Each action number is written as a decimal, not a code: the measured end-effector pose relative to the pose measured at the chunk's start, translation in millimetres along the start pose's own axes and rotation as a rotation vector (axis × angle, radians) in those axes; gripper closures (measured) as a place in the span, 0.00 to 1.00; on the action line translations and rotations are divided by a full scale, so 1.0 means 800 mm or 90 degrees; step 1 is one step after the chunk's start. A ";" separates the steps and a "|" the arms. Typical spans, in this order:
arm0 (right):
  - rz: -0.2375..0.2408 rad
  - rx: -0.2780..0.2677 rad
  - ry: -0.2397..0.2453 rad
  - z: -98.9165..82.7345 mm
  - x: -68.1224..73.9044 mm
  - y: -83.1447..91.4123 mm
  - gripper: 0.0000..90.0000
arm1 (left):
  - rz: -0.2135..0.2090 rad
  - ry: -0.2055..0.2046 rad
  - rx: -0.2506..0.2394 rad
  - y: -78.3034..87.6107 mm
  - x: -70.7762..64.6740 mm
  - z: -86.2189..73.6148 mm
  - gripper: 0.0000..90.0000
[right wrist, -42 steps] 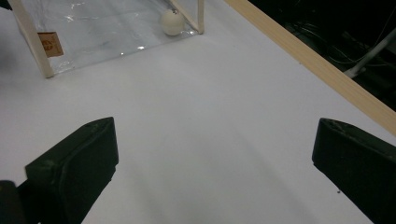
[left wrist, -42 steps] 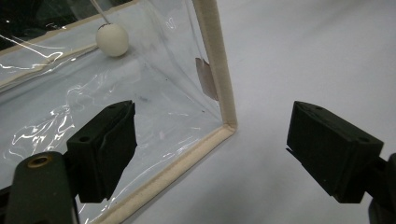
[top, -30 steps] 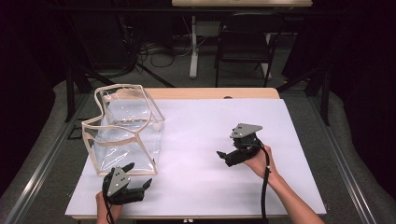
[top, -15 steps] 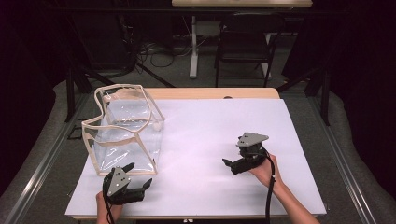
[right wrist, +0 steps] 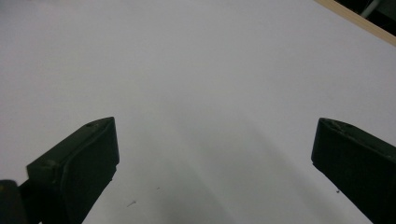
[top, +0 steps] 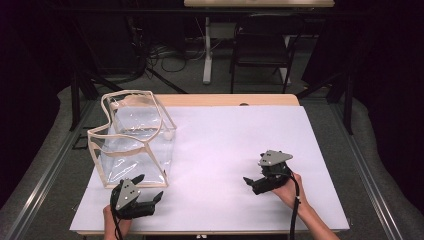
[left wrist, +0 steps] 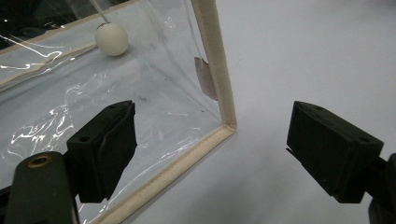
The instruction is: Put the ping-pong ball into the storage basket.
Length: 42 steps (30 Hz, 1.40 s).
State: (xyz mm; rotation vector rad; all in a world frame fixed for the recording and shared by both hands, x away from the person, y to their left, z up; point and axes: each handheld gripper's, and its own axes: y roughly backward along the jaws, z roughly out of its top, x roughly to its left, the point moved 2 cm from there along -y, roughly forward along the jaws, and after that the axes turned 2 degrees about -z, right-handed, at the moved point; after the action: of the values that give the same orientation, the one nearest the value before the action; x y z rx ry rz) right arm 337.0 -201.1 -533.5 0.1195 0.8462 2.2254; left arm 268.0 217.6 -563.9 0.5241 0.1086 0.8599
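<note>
From above, your left claw (top: 150, 196) gapes just off the clear bag (top: 134, 142) near the surface's (top: 235, 145) front-left corner. Along the left claw (left wrist: 210, 140), the bag's corner (left wrist: 227, 127) sits between its jaws. Your right claw (right wrist: 212, 163) gapes over bare surface.

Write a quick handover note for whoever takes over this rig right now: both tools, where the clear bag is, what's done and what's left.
Left tool: open, holding nothing, low at the near left of the table, pointing at the near corner of the clear bag.
Right tool: open, holding nothing, over bare white table cover at the near right.
Clear bag: stands open on the left of the table, cream-trimmed, with a white ball on a cord at its rim.
Done: nothing is gripped, and the bag looks untouched.
Left: probably grip the bag's near edge with the left tool, then bring the right tool across.
</note>
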 end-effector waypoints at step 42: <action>-0.019 0.012 -0.048 -0.067 0.014 0.024 0.00 | 0.000 -0.001 0.000 0.000 0.000 0.000 0.18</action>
State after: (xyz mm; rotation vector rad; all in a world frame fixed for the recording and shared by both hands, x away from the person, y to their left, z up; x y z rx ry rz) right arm 299.9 -232.1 -565.0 0.1980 0.8218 2.1720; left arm 267.7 217.6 -564.0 0.5249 0.1071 0.8590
